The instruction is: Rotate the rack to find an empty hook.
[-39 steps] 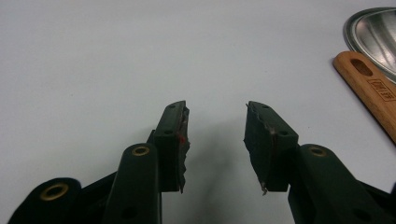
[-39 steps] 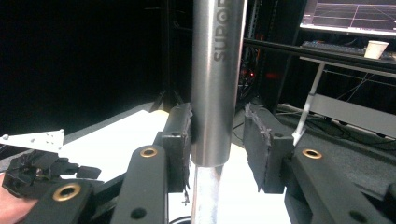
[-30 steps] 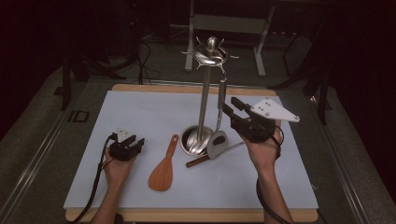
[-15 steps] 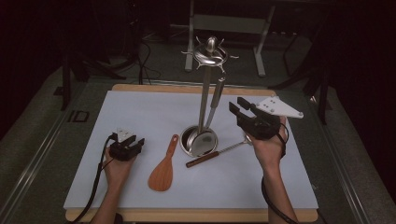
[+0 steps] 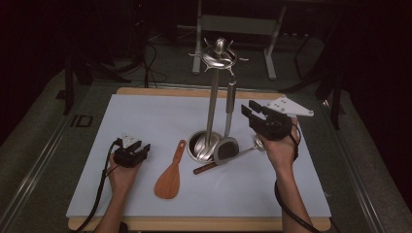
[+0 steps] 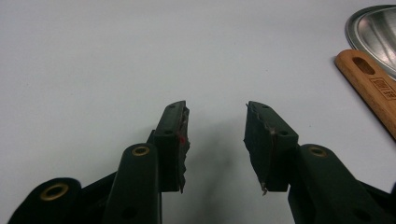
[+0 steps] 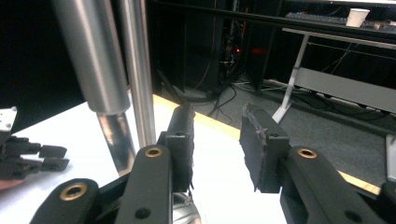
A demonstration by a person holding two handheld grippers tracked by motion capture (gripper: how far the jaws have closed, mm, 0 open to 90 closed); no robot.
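A steel utensil stand (image 5: 214, 97) rises from a round base (image 5: 197, 145) at the middle of the white mat. A steel-handled turner (image 5: 228, 109) hangs from one of its top hooks, head down by the base. My right gripper (image 5: 251, 111) is held off the mat just right of that handle, apart from it. It is open, its jaws have just been closing, and nothing is between them (image 7: 217, 144). A wooden rice paddle (image 5: 170, 179) lies left of the base. My left gripper (image 5: 137, 150) rests open on the mat beside it, empty (image 6: 215, 140).
A utensil with a brown handle (image 5: 206, 168) lies flat on the mat between the base and my right hand. The mat (image 5: 145, 116) covers a wooden board. A table frame (image 5: 233, 24) stands in the dark behind.
My right gripper has drawn away to the right from the hanging turner's handle, which now hangs nearer the pole. The left gripper has stayed put.
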